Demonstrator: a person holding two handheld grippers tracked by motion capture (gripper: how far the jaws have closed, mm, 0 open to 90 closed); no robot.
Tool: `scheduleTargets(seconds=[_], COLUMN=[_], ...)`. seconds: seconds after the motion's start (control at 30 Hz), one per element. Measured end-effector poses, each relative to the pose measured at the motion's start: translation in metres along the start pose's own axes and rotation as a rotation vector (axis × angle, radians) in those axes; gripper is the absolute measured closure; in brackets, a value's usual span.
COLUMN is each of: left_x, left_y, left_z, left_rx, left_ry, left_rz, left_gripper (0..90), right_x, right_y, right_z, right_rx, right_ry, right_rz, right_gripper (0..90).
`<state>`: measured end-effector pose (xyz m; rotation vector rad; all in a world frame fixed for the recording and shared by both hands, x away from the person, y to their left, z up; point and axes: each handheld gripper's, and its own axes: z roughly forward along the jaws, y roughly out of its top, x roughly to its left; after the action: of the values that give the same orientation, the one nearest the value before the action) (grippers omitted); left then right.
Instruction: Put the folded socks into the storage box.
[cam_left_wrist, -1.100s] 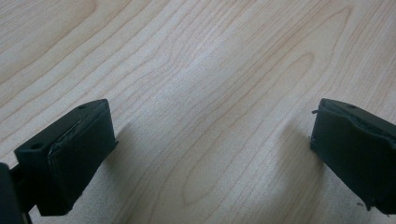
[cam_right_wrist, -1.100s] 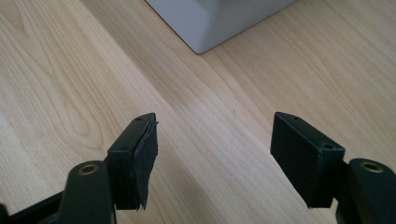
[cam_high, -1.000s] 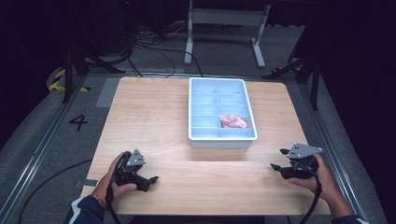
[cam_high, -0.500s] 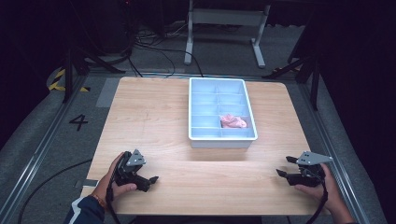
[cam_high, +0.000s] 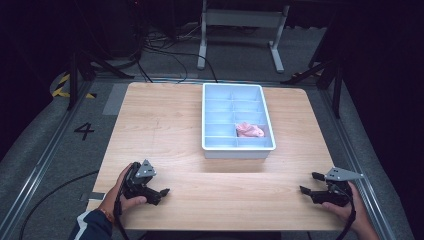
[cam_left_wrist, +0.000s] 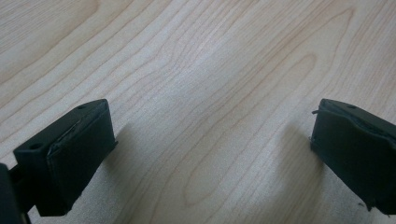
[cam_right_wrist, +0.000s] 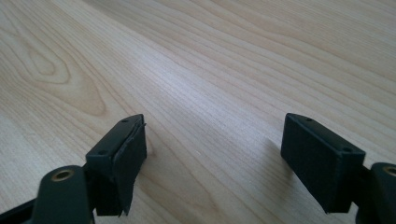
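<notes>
Right tool: now low at the near right corner of the pale wooden bench, nearer the person and closer to the bench edge than in the earlier high views; its jaws have just been opening and stand apart with bare wood between them, as the right gripper view confirms.
Left tool: same place at the near left of the bench as before, held in the left hand; jaws wide apart over bare wood in the left gripper view, nothing between them.
Light blue plastic divided tray: unmoved, at the middle of the far half of the bench, well apart from both tools.
Pink crumpled item: unmoved, lying in a right-hand compartment of the tray, second from the near end.
Right hand: partly cut off by the lower picture edge in the high view; the forearm is out of frame.
Blue sleeve: cut off at the bottom edge.
Hard to make out: the pink item is too small and soft-edged to tell its material or exact form; the surroundings beyond the bench are dark.
</notes>
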<state>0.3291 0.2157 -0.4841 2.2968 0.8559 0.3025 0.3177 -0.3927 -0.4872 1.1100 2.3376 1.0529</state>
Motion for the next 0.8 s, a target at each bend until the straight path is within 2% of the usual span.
scheduleTargets(seconds=[0.8], left_x=[-0.0006], left_y=[0.0002], left_z=[0.0000], left_rx=[0.001], left_ry=[0.013], left_rz=[-0.016], left_gripper=[0.0], right_x=[-0.0002], right_y=[0.0005], right_z=[0.0009], right_rx=[0.003], right_ry=[-0.015], right_rz=[0.015], right_gripper=[21.1])
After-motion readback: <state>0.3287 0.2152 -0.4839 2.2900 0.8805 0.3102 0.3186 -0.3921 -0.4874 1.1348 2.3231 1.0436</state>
